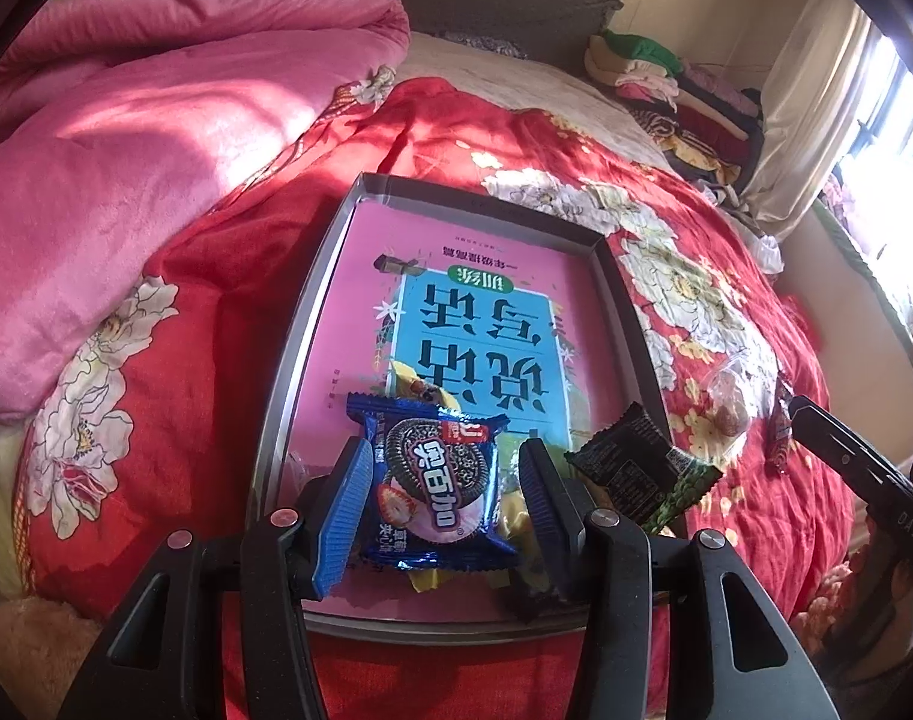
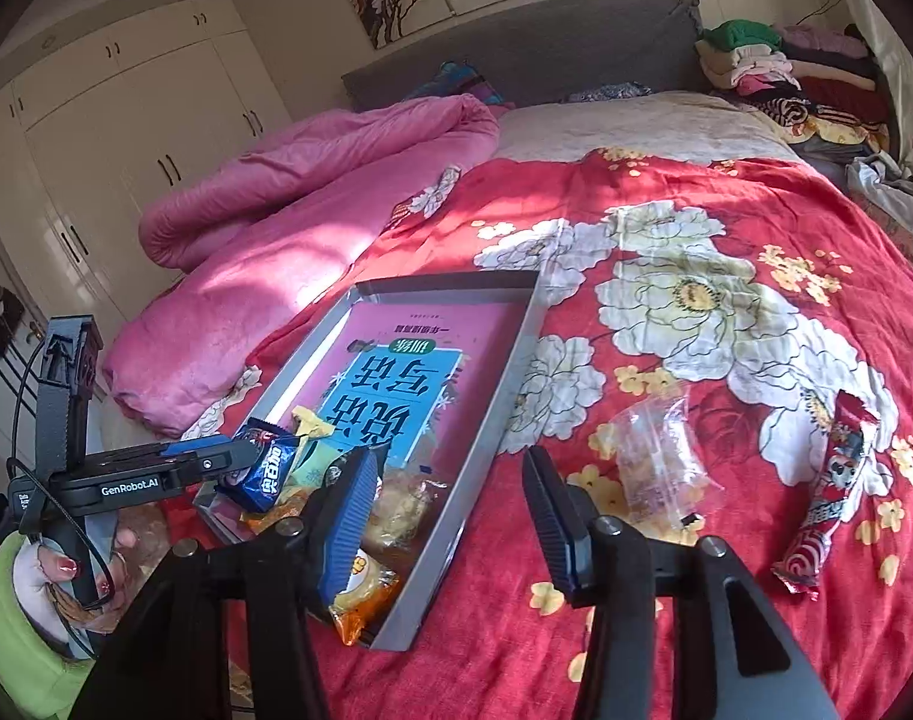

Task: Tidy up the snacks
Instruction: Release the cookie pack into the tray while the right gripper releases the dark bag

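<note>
Blue pads of the left tool (image 1: 447, 489) press a blue cookie packet (image 1: 435, 483) from both sides, holding it over the near end of the grey tray (image 1: 288, 372) on the bed (image 1: 750, 480). Beside it, the right tool (image 2: 450, 516) stands open and empty — a clear bag (image 2: 660, 456) and a red wrapper (image 2: 834, 486) lie on the red quilt.

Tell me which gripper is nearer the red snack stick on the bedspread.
Right. The right gripper hovers empty beside the red snack stick; the left gripper is over the tray, gripping the blue cookie packet.
</note>
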`<state>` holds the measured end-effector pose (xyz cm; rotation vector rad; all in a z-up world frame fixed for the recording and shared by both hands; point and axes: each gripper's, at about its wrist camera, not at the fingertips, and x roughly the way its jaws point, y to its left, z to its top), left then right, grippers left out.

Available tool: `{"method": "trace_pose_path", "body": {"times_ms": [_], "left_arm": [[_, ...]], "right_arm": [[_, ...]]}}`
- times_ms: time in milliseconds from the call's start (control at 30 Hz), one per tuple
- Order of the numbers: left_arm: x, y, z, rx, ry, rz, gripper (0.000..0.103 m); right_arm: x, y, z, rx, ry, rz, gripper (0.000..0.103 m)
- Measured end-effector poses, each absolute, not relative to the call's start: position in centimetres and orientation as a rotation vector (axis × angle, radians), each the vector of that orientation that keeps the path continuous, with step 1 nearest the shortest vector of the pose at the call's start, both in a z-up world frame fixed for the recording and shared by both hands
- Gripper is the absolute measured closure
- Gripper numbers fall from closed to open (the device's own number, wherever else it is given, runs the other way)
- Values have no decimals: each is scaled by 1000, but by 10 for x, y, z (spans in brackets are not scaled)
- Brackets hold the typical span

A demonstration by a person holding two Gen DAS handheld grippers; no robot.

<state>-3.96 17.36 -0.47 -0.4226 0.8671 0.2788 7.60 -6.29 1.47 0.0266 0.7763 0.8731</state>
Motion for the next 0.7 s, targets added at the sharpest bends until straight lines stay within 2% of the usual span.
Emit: {"method": "trace_pose_path", "body": {"times_ms": [200,333,700], "left_arm": [[-38,159,16,-421,799,230,45],[-28,143,21,-415,811,185,45],[9,89,31,-371,850,71,44]], "right_arm": [[85,-97,26,24,720,775,47],[91,-120,29,15,700,704,43],[114,-182,28,73,696,533,42]]}}
